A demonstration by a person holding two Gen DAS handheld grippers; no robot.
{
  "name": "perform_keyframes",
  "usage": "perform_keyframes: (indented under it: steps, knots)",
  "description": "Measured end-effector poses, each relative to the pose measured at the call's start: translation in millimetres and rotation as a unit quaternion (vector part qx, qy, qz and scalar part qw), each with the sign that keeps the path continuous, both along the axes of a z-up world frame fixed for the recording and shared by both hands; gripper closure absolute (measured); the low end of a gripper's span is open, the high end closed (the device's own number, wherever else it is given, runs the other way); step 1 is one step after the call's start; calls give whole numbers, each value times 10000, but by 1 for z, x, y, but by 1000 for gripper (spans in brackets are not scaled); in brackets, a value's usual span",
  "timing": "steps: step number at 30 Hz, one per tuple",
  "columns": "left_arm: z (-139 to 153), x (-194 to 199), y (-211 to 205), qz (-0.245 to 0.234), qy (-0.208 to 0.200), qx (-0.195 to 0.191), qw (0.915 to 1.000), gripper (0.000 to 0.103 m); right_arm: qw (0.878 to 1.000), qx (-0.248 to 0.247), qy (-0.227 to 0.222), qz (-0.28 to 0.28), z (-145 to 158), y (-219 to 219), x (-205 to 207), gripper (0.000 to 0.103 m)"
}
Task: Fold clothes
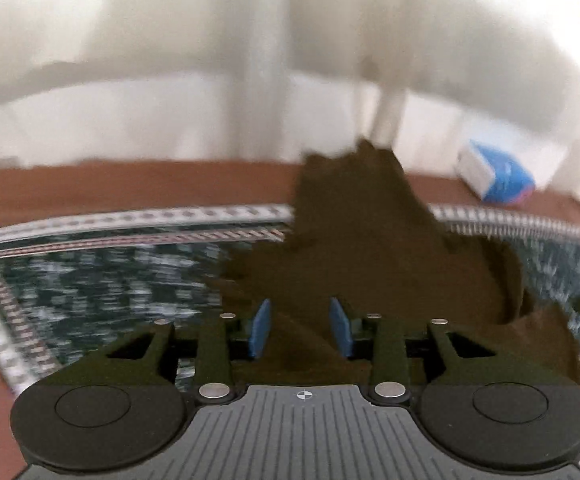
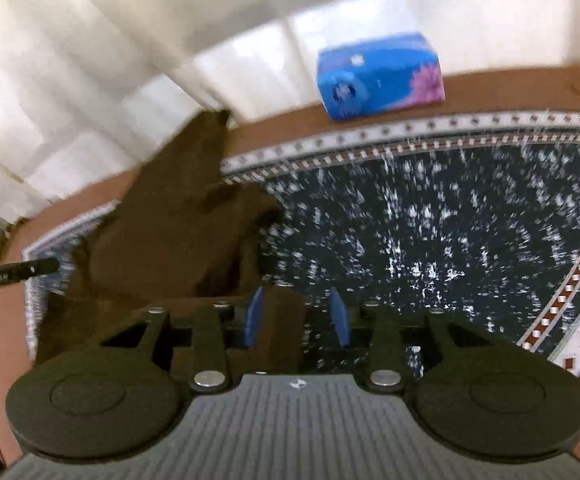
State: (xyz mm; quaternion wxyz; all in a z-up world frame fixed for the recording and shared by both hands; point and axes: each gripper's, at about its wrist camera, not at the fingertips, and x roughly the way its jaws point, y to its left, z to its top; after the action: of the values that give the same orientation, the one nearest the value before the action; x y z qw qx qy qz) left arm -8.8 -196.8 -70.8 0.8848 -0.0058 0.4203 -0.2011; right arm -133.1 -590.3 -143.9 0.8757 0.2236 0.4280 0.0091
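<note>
brown crumpled cloth garment point(image 1: 374, 252) lies heaped on the dark patterned mat point(image 1: 90, 276), reaching between both parted jaws: left gripper point(image 1: 301, 328) centred under it, right gripper point(image 2: 296, 318) at its right edge, neither visibly clamped.

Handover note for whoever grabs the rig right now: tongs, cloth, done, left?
Left tongs: open, low over the brown cloth, nothing gripped.
Right tongs: open, cloth edge lies between the pads, not pinched.
Cloth: crumpled heap on the patterned mat, part draped past the mat's far border. Blue tissue box sits on the table beyond the mat, clear of the cloth.
Done: no fold visible.
Left: spread the cloth flat, then fold. Both views are motion-blurred.
</note>
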Motion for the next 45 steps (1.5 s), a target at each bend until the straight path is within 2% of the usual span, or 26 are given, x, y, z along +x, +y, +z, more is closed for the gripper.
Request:
perform_keyframes:
  steps: [2, 3, 7, 9, 13, 18, 19, 20, 22, 23, 24, 28, 33, 37, 39, 40, 41, 42, 44, 45]
  knots:
    - [3, -15, 25, 83, 128, -120, 9998, 40, 10000, 51, -8, 71, 4, 3, -14, 42]
    - [-1, -23, 35, 142, 270, -201, 9993, 39, 9999, 76, -12, 107, 6, 4, -21, 39]
    - [-33, -55, 62, 436, 1071, -634, 9913, 35, 9995, 176, -18, 248, 12, 10, -48, 38]
    - [-47, -68, 66, 504, 1338, -831, 9862, 35, 9993, 238, 151, 227, 3, 15, -56, 38]
    - [-62, -81, 56, 321, 1553, -958, 9827, 31, 9983, 426, 391, 94, -13, 23, -67, 38]
    - [-70, -90, 48, 29, 1641, -950, 9819, 34, 9966, 572, 581, 141, -22, 36, -66, 38]
    - [-70, -92, 47, -6, 1659, -965, 9814, 38, 9966, 575, 577, 144, -23, 38, -66, 37]
    - [-70, -92, 46, -27, 1671, -936, 9815, 64, 9967, 573, 557, 158, -23, 39, -66, 39]
    - [-70, -92, 45, -36, 1701, -821, 9820, 99, 9960, 613, 623, 188, -23, 40, -63, 63]
    - [-68, -91, 46, -57, 1714, -816, 9818, 101, 9956, 620, 678, 211, -22, 41, -61, 91]
    - [-65, -91, 47, -91, 1697, -813, 9821, 101, 9951, 626, 732, 235, -21, 41, -59, 97]
    - [-47, -93, 50, -289, 1595, -727, 9841, 102, 9944, 424, 807, 541, -1, 45, -54, 98]
    - [-40, -100, 54, -464, 1559, -586, 9849, 103, 9918, 156, 912, 888, 22, 47, -58, 98]
    - [-64, -104, 53, -217, 1670, -486, 9845, 101, 9886, -123, 1227, 863, -3, 57, -61, 98]
    - [-69, -106, 56, -11, 1626, -586, 9850, 94, 9891, -164, 1268, 734, -18, 61, -62, 96]
    - [-70, -106, 57, 47, 1621, -652, 9846, 77, 9909, -161, 1178, 633, -20, 62, -64, 95]
    - [-67, -106, 59, 55, 1616, -658, 9846, 67, 9919, -169, 1136, 550, -17, 63, -64, 88]
    - [-63, -105, 60, 57, 1566, -604, 9858, 62, 9927, -185, 1096, 470, -15, 64, -65, 71]
    - [-48, -103, 65, -8, 1353, -535, 9894, 57, 9935, -443, 970, 400, 0, 66, -67, 49]
    - [-39, -100, 68, -57, 1243, -580, 9905, 55, 9939, -580, 846, 396, 11, 67, -67, 48]
